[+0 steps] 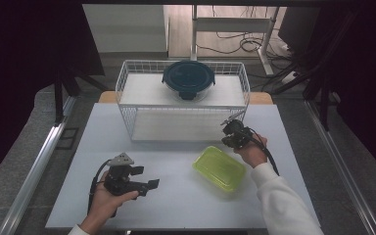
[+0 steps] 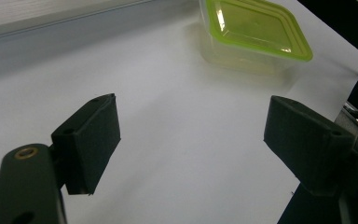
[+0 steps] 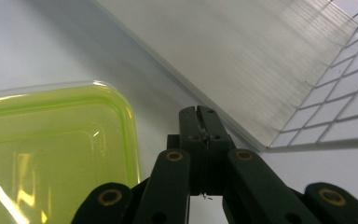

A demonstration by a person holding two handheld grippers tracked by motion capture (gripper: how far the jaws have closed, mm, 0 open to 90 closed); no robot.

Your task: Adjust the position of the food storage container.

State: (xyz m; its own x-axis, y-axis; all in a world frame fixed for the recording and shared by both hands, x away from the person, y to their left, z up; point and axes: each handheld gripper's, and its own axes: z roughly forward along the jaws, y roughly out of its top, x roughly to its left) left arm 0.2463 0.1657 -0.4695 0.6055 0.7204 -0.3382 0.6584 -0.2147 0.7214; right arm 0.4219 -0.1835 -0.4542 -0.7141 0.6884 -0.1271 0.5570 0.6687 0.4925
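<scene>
1. My left tongs [image 1: 144, 177] hang released over the desk's [image 1: 176, 205] near-left area, jaws wide apart and holding nothing
2. My right tongs [image 1: 228, 125] are clenched on nothing, near the wire basket's [image 1: 127, 78] front right corner
3. The green-lidded container [image 1: 219, 167] sits toward the desk's near-right side, between both tongs
4. Risk, I judge: the right tongs could snag the basket's wire, or nudge the container toward the near edge
5. Open room lies along the desk's left half
</scene>
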